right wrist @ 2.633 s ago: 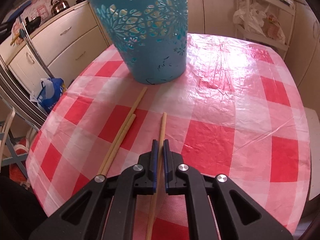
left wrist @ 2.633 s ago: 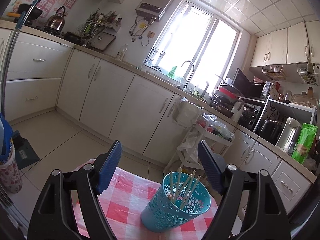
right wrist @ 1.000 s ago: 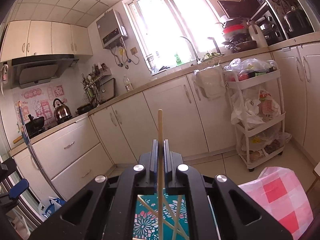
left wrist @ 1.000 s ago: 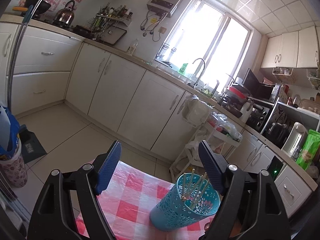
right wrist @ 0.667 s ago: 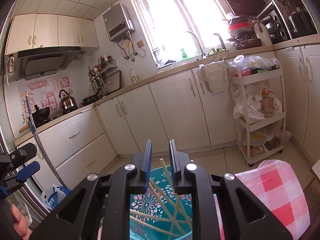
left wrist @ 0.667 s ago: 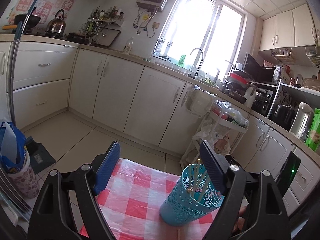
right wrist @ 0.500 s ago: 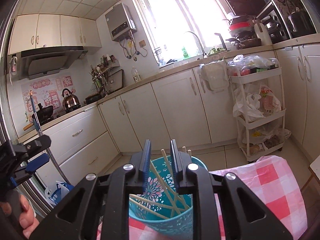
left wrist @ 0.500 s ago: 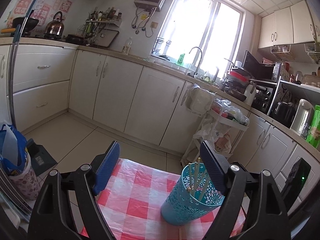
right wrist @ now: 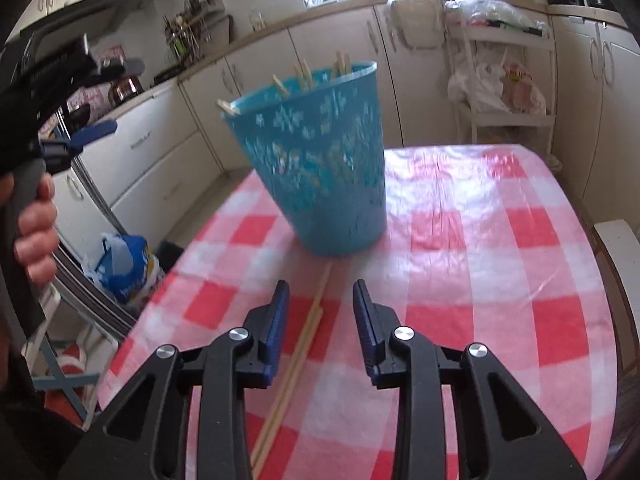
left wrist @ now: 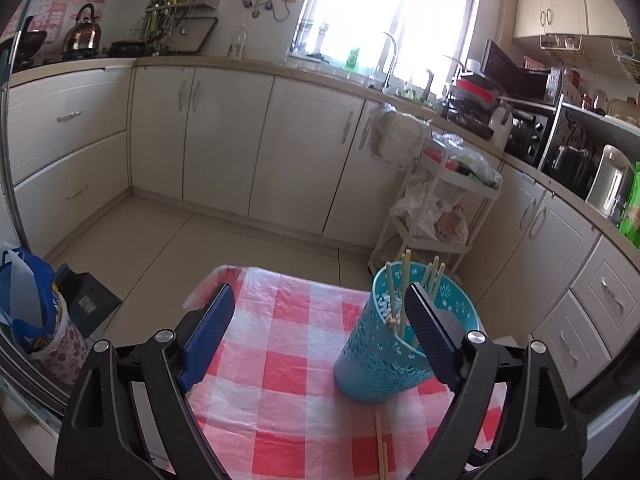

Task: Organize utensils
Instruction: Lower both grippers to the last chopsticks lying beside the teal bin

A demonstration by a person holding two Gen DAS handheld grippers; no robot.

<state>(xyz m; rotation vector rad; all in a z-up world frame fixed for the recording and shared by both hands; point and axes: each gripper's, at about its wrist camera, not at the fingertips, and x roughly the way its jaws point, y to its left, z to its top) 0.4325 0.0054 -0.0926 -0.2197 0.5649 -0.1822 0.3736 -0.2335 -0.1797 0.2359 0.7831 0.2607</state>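
Observation:
A teal perforated holder (right wrist: 320, 168) stands on the red-and-white checked tablecloth (right wrist: 500, 280), with several wooden chopsticks (right wrist: 302, 72) sticking out of it. Two chopsticks (right wrist: 304, 332) lie on the cloth in front of it. My right gripper (right wrist: 320, 300) is open and empty, just above the cloth, with the lying chopsticks under its left finger. My left gripper (left wrist: 320, 304) is wide open and empty, held higher; the holder (left wrist: 380, 344) sits by its right finger, the lying chopsticks (left wrist: 380, 444) below.
The left gripper's handle and the hand on it (right wrist: 32, 216) show at the left of the right wrist view. Kitchen cabinets (left wrist: 224, 136), a white trolley (left wrist: 440, 208) and a blue bag on the floor (left wrist: 24, 304) surround the small table.
My right gripper let its chopstick drop into the holder, opened wider and came down toward the cloth and the two lying chopsticks. My left gripper tilted down a little, still open.

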